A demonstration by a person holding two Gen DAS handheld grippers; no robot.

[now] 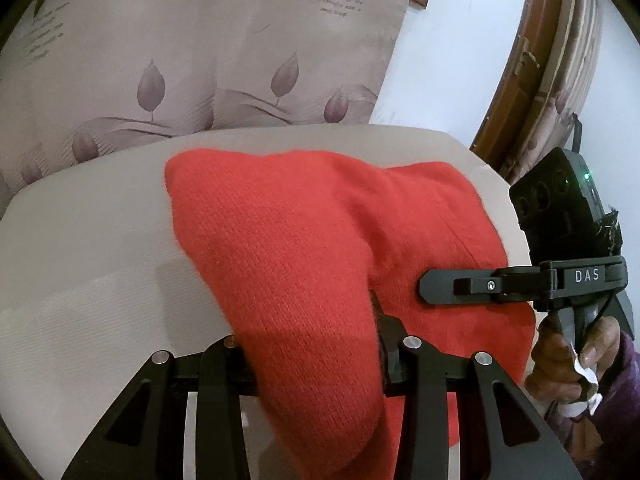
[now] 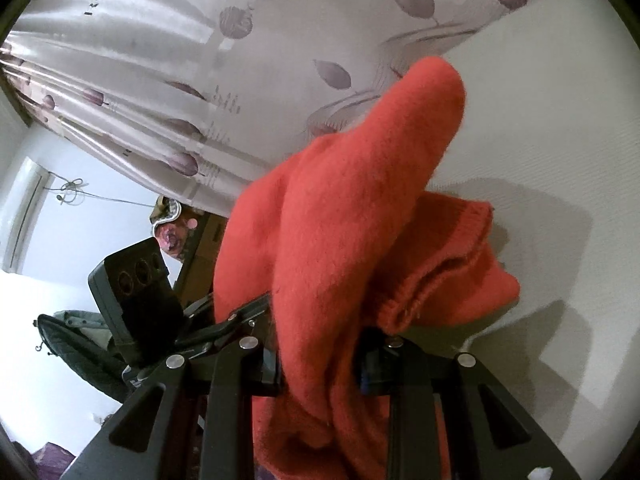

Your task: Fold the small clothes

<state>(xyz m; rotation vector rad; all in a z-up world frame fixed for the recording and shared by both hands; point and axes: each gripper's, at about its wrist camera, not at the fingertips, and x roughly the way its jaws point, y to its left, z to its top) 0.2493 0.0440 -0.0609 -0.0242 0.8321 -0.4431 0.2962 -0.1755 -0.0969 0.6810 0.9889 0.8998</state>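
Curtain (image 1: 168, 60) with leaf print hung behind everything, white wall (image 1: 448, 52) beside it, wooden door frame (image 1: 532, 64) at the right edge of the left wrist view. White table (image 1: 80, 248) sat below the curtain. Red knit sweater (image 1: 304, 248) was the task item: partly lifted off the table, bunched, draped over both tools, far part resting on the tabletop. In the right wrist view its ribbed hem (image 2: 452, 256) hung folded just above the table. Left gripper (image 1: 316, 356) was clamped on a thick fold of sweater, jaws narrow, fabric filling the gap. Right gripper (image 2: 320, 356) likewise pinched on a wad of the same sweater, jaws narrow. From the left wrist view the right tool's finger lay against the sweater's right side, person's hand (image 1: 568, 356) on its handle, purple sleeve (image 1: 624, 400) behind
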